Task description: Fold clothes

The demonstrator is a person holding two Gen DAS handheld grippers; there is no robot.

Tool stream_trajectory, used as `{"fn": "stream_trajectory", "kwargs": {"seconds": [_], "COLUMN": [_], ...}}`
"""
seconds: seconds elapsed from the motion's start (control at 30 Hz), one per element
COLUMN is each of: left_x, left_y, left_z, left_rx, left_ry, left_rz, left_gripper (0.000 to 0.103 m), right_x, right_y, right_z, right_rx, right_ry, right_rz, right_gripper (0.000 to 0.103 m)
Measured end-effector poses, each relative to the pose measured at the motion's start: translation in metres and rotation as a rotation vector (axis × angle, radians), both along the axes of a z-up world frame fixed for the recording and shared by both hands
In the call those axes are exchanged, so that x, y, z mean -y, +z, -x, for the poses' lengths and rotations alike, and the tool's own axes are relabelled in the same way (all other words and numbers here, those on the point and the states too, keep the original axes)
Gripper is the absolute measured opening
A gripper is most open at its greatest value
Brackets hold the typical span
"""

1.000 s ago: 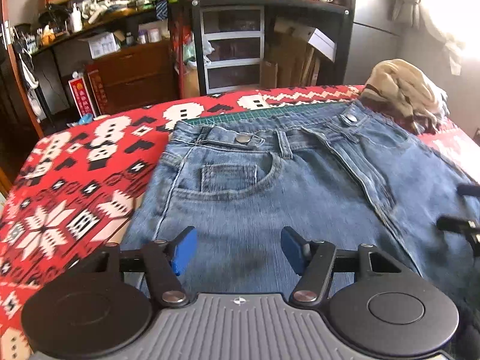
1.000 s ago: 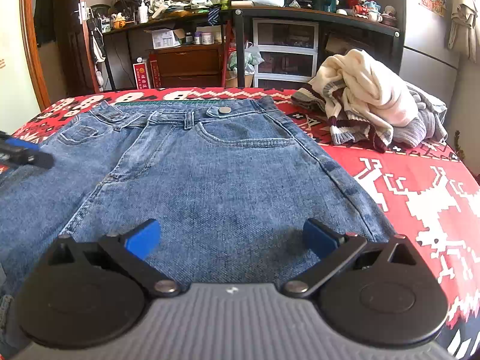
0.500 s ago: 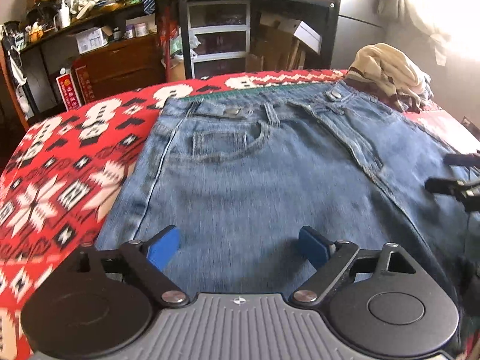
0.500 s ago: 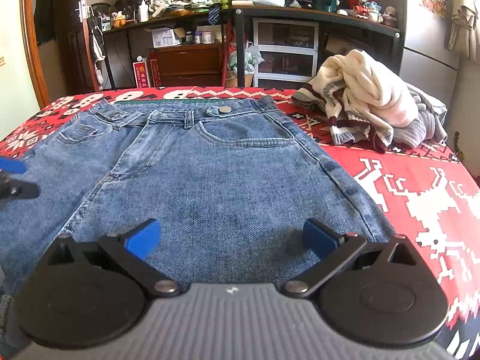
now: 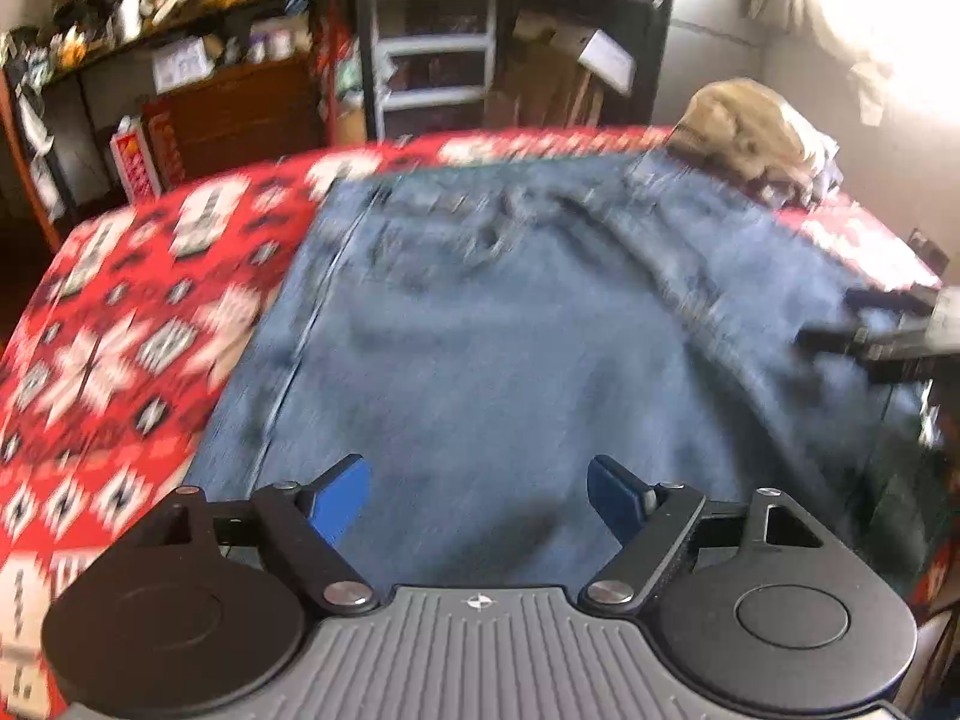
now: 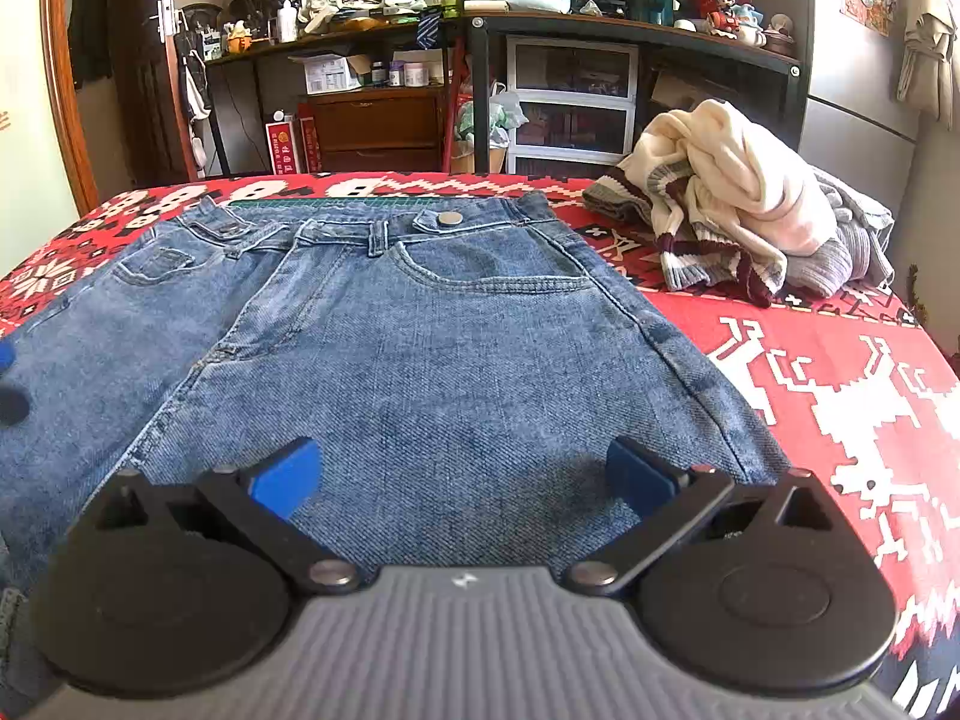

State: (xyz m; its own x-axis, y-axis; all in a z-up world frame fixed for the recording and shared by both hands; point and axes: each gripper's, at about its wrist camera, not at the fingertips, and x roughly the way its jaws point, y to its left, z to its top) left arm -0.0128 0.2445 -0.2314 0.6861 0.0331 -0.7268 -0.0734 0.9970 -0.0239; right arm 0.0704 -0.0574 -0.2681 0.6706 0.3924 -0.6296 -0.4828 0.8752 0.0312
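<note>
A pair of blue jeans (image 6: 432, 348) lies flat, front side up, on a red patterned blanket (image 6: 840, 372), waistband at the far edge. In the left wrist view the jeans (image 5: 510, 330) look blurred by motion. My left gripper (image 5: 477, 498) hovers open over the left leg, nothing between its blue pads. My right gripper (image 6: 459, 474) stands open above the right leg, also with nothing in it. The right gripper's black fingers (image 5: 870, 336) show at the right edge of the left wrist view. The left gripper's blue tip (image 6: 9, 372) is just visible at the left edge of the right wrist view.
A heap of cream and grey clothes (image 6: 750, 222) sits on the blanket at the far right, beside the waistband. Behind the bed stand a black desk with plastic drawers (image 6: 570, 102), a wooden cabinet (image 6: 372, 126) and cluttered shelves. Bare blanket (image 5: 120, 330) lies left of the jeans.
The left gripper has pulled back toward the near end of the jeans, and its view is now blurred. The right gripper has stayed still. Both remain open.
</note>
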Motion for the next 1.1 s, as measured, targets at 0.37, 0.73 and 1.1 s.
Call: {"fn": "stream_trajectory", "kwargs": {"seconds": [0.37, 0.73, 1.1], "left_x": [0.046, 0.041, 0.020], "left_y": [-0.013, -0.020, -0.016], "left_z": [-0.093, -0.043, 0.013], "left_rx": [0.000, -0.010, -0.116], "left_ry": [-0.036, -0.022, 0.019], "left_rz": [-0.037, -0.065, -0.005], "left_gripper": [0.082, 0.096, 0.100], "right_x": [0.000, -0.001, -0.001], "right_y": [0.000, 0.000, 0.000], "right_z": [0.000, 0.001, 0.001], "right_rx": [0.000, 0.000, 0.001], "right_ry": [-0.001, -0.002, -0.003], "right_rz": [0.000, 0.000, 0.000], "right_gripper": [0.102, 0.102, 0.102]}}
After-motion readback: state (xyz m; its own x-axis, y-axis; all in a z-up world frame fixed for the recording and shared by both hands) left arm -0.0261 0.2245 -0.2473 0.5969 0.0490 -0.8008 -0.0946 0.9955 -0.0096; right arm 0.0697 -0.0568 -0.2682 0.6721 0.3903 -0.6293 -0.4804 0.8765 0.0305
